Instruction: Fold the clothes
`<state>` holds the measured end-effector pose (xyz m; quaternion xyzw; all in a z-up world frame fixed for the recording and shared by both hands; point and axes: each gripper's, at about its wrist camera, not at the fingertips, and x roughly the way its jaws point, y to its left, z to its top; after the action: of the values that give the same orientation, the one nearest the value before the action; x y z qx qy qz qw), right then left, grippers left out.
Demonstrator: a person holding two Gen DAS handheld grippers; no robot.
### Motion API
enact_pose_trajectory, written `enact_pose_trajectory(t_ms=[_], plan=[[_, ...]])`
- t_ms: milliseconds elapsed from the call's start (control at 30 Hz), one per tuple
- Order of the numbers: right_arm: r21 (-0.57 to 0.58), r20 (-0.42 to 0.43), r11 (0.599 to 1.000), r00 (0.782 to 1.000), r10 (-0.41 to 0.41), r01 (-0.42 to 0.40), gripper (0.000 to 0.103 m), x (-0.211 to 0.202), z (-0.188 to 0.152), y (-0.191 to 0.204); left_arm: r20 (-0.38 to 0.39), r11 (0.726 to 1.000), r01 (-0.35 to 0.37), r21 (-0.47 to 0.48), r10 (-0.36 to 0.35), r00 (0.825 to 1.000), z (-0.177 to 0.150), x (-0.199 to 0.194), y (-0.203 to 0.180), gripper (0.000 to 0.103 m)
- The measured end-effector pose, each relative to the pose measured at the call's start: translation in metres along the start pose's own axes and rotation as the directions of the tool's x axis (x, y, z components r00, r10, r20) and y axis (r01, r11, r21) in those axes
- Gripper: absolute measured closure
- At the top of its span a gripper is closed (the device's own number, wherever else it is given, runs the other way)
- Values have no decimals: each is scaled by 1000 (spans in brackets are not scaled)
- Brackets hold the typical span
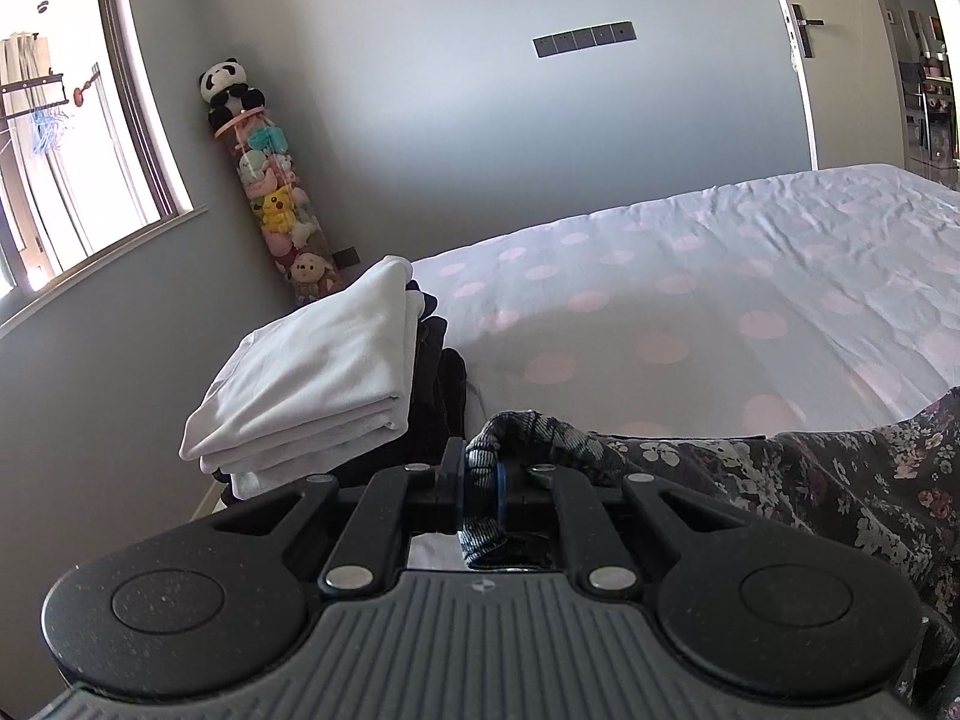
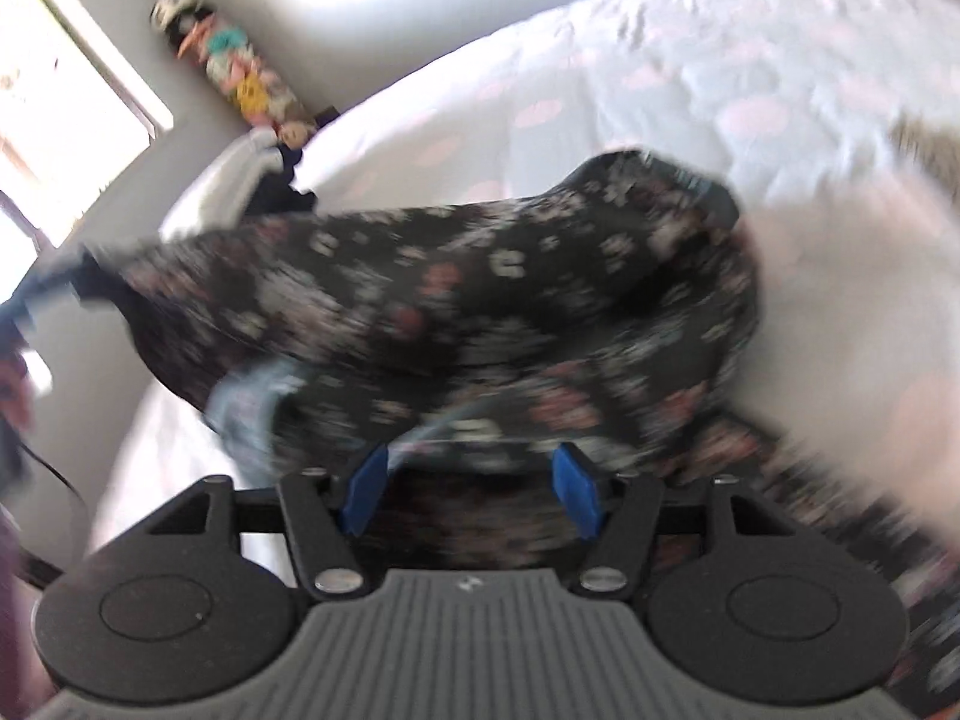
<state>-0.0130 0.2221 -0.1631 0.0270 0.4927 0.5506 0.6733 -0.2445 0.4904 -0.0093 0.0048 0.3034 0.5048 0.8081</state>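
the left gripper (image 1: 480,483) has its two fingers pressed together on a bunched edge of the dark floral garment (image 1: 810,480) — a fold of the cloth sticks up between the blue pads (image 1: 499,489) and hangs down below them. from there the garment trails off to the right, over the near edge of the bed (image 1: 690,276), whose pale sheet carries pink dots. just left of the pinch sits a stack of folded clothes: a folded white garment (image 1: 324,372) on top, dark folded pieces (image 1: 441,396) under and beside it.

in the right wrist view everything is motion-blurred. the right gripper (image 2: 474,489) has its fingers spread wide, blue pads (image 2: 363,489) well apart, with the floral garment (image 2: 480,294) spread in front of them and beneath them; nothing is clamped between them.

in the far corner a tall clear tube of plush toys (image 1: 276,204) stands against the wall, a panda toy (image 1: 228,84) on top, beside the window (image 1: 66,120).
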Motion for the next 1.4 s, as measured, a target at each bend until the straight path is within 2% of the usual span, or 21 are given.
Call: enact_pose_trajectory(t_ms=[67,167,233,300,400,500,633,733,867,1033,1167,1300,1400], plan=[[65,-19,997,999,44,-42,31,7,1,10,-2,1000,2,-1,-2,1000,-2,-1,0,92],[66,-49,998,998,24,-21,34,18,-4,25,0,1000,8,-11,-8,1000,-3,-3,2,92],[60,-63,998,998,11,-7,46,26,-7,31,5,1000,14,-17,-14,1000,-3,-7,4,92],[65,-68,998,998,4,0,75,29,-9,31,9,999,19,-27,-19,1000,-2,-11,6,92],[50,-19,999,1000,-6,7,99,11,-5,26,11,999,21,-36,-21,1000,-1,-18,10,92],[11,37,999,999,-33,32,100,-15,0,20,28,999,8,-36,-7,1000,0,-26,19,92],[-78,94,984,983,-154,162,100,-76,15,2,40,997,-17,-71,20,999,6,-41,42,92],[-109,138,951,952,-272,288,100,-125,27,-19,49,995,-47,-86,52,997,11,-54,61,92],[-143,207,886,889,-409,441,100,-182,42,-37,57,990,-99,-105,105,993,14,-76,90,92],[-203,304,786,801,-516,583,100,-228,49,-40,45,979,-128,-160,137,990,3,-108,134,92],[-221,380,722,740,-556,656,100,-255,49,-43,37,973,-154,-171,162,986,-10,-132,156,92],[-232,399,708,729,-556,667,101,-259,58,-50,7,976,-166,-143,169,986,-16,-132,159,92],[-274,394,677,721,-570,684,101,-237,66,-50,-33,977,-185,-111,182,983,-17,-113,152,92]])
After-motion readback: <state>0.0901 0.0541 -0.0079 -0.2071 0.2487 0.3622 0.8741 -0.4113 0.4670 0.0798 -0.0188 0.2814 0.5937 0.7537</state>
